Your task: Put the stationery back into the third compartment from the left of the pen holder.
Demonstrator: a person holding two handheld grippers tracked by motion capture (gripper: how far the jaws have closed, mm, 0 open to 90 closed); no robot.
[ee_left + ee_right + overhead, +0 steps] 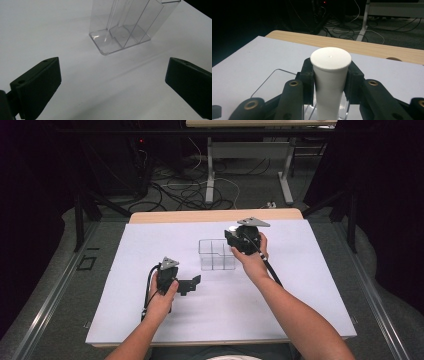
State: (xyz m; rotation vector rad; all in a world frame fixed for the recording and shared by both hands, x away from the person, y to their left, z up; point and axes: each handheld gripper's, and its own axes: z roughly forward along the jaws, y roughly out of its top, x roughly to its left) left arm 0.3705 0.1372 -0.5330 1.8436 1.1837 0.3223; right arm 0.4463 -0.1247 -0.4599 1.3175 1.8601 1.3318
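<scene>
Step, by judgement: placing white cylinder (330, 75) into clear divided organiser (216, 254); next move calls for lowering it squarely into one compartment, then releasing. Right hand-held gripper (330, 80) clamped on cylinder just below flat cap, held above organiser's right side near bench (150, 320) centre. Left hand-held gripper (112, 82) jaws wide apart, empty, low over white surface, facing organiser.
</scene>
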